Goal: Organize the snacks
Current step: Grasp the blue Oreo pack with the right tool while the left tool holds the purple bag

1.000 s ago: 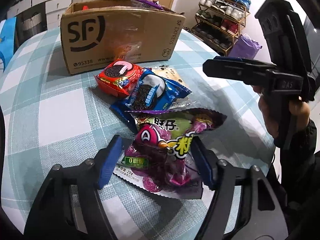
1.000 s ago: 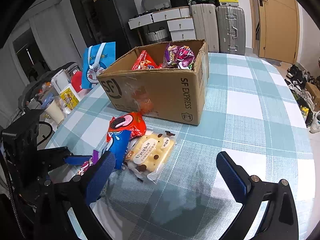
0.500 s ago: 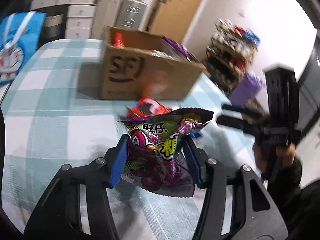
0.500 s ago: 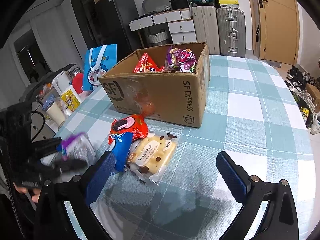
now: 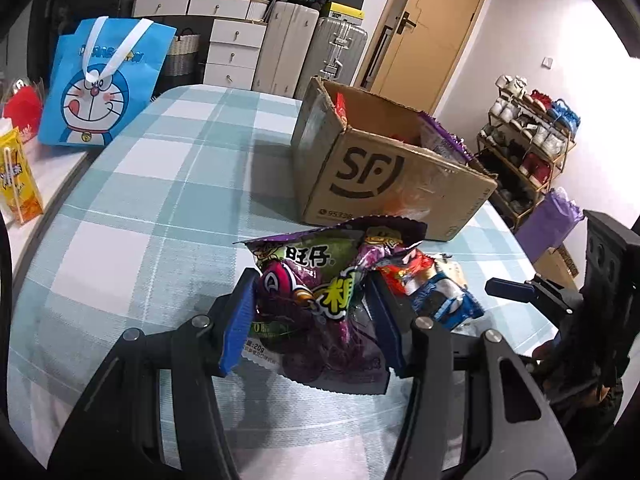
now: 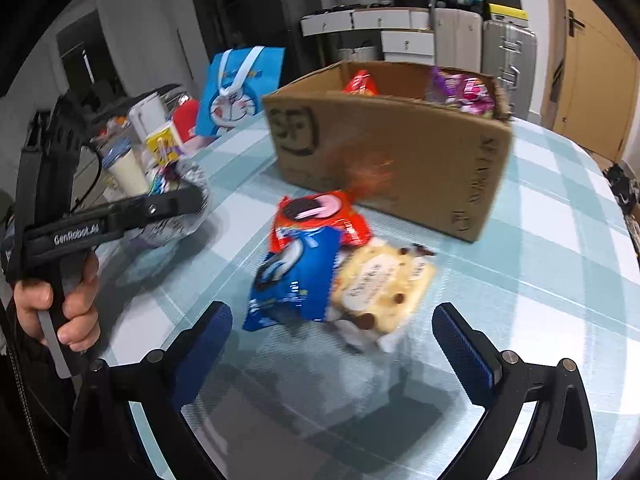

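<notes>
My left gripper (image 5: 312, 316) is shut on a purple and green candy bag (image 5: 316, 292) and holds it above the checked table, short of the open cardboard box (image 5: 384, 176). In the right wrist view the left gripper (image 6: 192, 200) shows at the left with the bag. My right gripper (image 6: 332, 344) is open and empty, just in front of three snacks lying together: a red Oreo pack (image 6: 320, 220), a blue Oreo pack (image 6: 296, 276) and a pale cookie pack (image 6: 376, 284). The box (image 6: 392, 152) holds a red pack (image 6: 360, 82) and a purple bag (image 6: 464, 92).
A blue Doraemon bag (image 5: 104, 88) and a yellow drink carton (image 5: 16, 180) stand off the table's left edge. Cups and clutter (image 6: 132, 160) sit there too. Suitcases and drawers (image 5: 312, 48) line the back wall. A shoe rack (image 5: 528, 136) stands at the right.
My left gripper closed on the purple candy bag, lifted it off the table and swung left. My right gripper moved closer to the three remaining snacks and stayed open.
</notes>
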Demonstrator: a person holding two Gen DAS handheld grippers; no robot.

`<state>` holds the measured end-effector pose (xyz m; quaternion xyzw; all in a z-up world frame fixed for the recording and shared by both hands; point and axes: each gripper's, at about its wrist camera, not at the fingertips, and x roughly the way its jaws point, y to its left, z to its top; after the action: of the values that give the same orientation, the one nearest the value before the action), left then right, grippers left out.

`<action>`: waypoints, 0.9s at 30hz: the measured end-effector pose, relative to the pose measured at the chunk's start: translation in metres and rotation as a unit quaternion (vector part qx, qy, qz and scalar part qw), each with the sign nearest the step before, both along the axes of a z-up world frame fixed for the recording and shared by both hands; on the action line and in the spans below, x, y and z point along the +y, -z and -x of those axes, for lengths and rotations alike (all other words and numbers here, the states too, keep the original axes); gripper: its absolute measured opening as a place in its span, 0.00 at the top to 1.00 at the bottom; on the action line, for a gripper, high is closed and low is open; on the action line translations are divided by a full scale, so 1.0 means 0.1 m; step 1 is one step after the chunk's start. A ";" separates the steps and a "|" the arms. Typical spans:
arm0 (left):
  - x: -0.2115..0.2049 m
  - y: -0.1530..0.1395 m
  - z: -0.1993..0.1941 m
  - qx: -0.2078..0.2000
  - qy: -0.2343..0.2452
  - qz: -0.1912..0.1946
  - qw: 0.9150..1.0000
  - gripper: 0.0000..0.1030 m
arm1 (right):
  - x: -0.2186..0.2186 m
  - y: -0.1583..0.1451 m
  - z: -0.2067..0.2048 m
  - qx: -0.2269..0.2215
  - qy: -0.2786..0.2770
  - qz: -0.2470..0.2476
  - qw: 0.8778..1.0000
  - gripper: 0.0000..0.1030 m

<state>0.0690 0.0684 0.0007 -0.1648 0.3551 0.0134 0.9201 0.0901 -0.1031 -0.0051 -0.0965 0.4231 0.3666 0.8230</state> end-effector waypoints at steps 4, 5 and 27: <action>-0.04 0.02 0.05 -0.003 0.000 0.001 1.000 0.50 | 0.16 0.02 0.10 -0.013 -0.032 -0.004 0.999 0.12; -0.04 0.02 0.05 -0.003 0.000 0.002 1.000 0.50 | 0.21 0.03 0.11 -0.013 -0.038 -0.004 0.999 0.15; -0.09 0.08 0.01 0.012 0.003 -0.002 1.000 0.50 | 0.43 0.12 0.10 -0.042 -0.043 0.023 0.998 0.63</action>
<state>0.0677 0.0590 -0.0076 -0.1614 0.3669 0.0139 0.9160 0.0799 -0.0603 -0.0172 -0.1484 0.3915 0.3873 0.8214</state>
